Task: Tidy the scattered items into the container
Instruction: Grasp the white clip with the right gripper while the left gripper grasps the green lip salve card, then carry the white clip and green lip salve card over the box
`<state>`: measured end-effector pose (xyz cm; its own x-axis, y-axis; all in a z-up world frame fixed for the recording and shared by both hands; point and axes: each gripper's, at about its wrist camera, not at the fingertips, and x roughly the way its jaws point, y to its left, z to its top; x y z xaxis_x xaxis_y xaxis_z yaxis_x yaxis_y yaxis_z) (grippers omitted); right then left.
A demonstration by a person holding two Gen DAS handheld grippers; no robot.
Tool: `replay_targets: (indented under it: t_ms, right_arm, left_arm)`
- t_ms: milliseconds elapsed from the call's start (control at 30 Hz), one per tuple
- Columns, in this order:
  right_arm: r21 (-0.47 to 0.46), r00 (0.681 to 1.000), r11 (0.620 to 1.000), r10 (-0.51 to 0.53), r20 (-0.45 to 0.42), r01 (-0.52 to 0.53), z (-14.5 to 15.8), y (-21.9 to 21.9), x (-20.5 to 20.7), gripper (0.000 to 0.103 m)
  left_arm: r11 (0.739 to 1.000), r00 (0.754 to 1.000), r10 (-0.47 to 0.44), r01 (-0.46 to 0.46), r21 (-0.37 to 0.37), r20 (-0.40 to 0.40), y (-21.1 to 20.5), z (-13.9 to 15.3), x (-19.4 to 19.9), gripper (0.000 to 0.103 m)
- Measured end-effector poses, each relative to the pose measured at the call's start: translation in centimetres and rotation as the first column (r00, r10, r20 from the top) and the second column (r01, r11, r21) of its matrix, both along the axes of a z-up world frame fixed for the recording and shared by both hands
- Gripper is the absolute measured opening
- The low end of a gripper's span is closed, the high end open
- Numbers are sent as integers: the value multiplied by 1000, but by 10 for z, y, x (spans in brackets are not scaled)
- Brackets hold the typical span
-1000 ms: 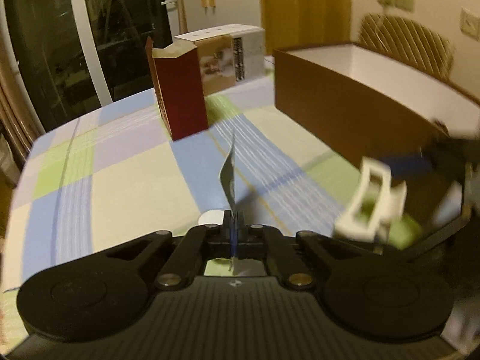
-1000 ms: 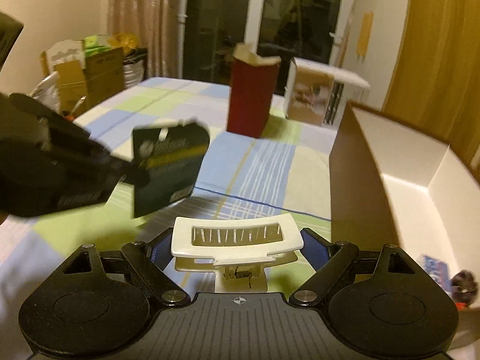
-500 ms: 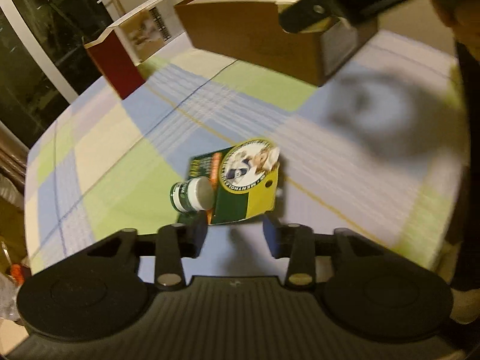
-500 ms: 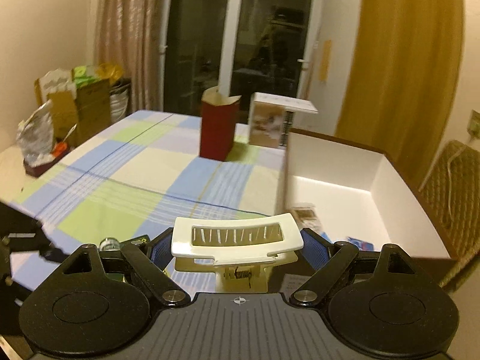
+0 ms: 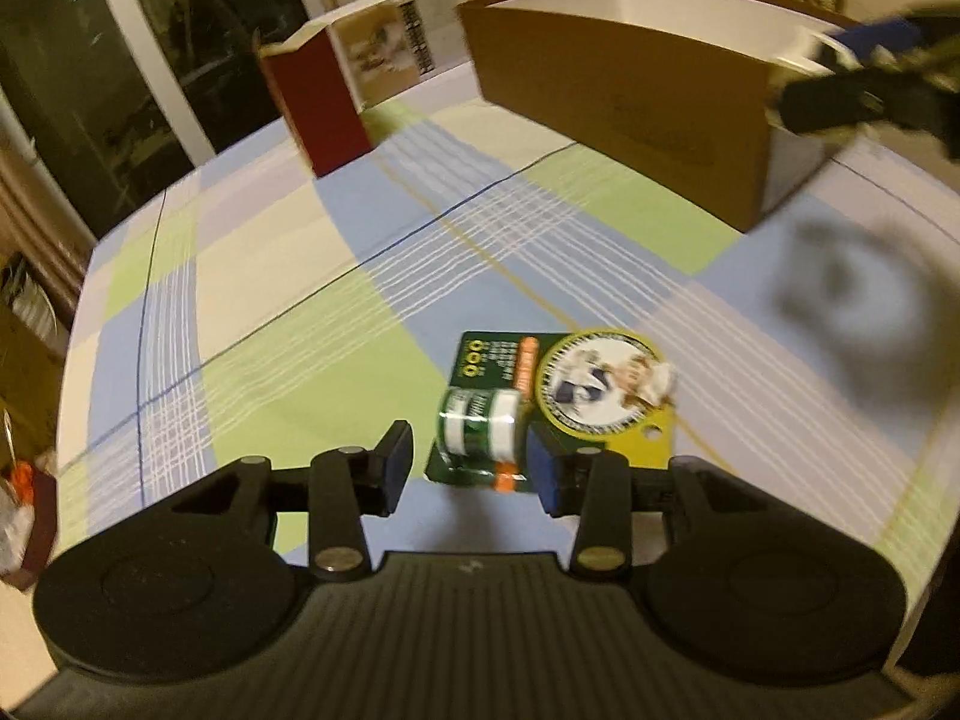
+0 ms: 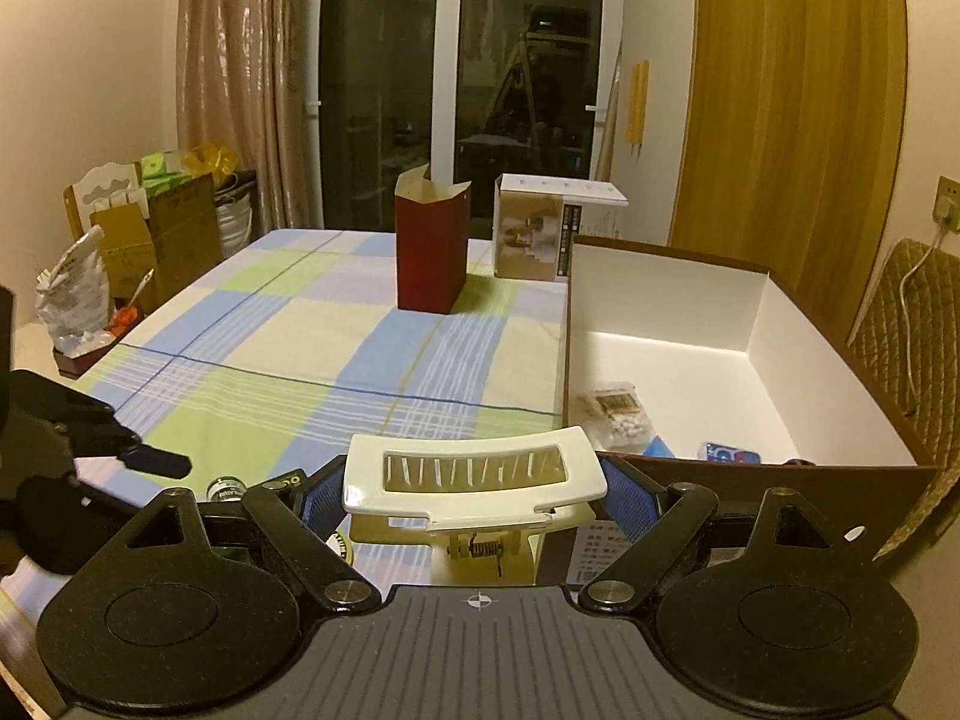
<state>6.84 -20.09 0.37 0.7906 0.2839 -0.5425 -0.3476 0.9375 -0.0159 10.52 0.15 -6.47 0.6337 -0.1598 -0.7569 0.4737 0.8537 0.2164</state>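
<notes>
Holding a cream plastic clip [image 6: 474, 480] crosswise in right gripper [image 6: 474, 495], blue pads [image 6: 624, 495] pressed on both ends, jaws spread wide around it; hovering at near edge of brown cardboard container [image 6: 708, 468], not yet over the white interior w/ small packets already inside [image 6: 618, 414]. Risk here: letting go too early drops clip on the near wall or outside onto tabletop [image 6: 252, 324], since most of clip appears short of the rim; needs more fwd travel before release, judging by the view. Clip's spring [image 6: 480, 552] also could twist it in the pads if squeezed unevenly. Left gripper [image 5: 471, 468] low over tabletop, jaws parted, not clamped on anything; green carded pack w/ tape roll [image 5: 480, 432] lying flat just ahead, roll partly between the pads, right pad [image 5: 543, 468] close beside it, left pad [image 5: 396, 462] apart. Risks on that side: closing on the round roll alone may make it slip or peel from card; flat card [image 5: 594, 384] hard to pinch off the cloth, may snag or drag the checked tablecloth. Left view blurred, so exact contact w/ roll hard to tell. Also poss. clash btwn both grippers near container corner, w/ right gripper appearing at upper right of left view [image 5: 864, 96]. Red carton [image 6: 432, 252] and white box [image 6: 540, 234] standing well apart, no obstacle.
</notes>
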Motion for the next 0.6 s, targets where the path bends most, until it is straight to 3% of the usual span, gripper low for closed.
replay_targets:
  t_ms: [133,600]
  right_arm:
    - [-5,1000,1000,-3,-12,3,-3,-1,1,89]
    - [0,1000,1000,-3,-16,3,-5,-2,1,89]
  left_arm:
    - [998,999,10,-12,-56,-37,3,-4,13,36]
    - [998,993,27,-34,-60,-118,-4,-12,23,30]
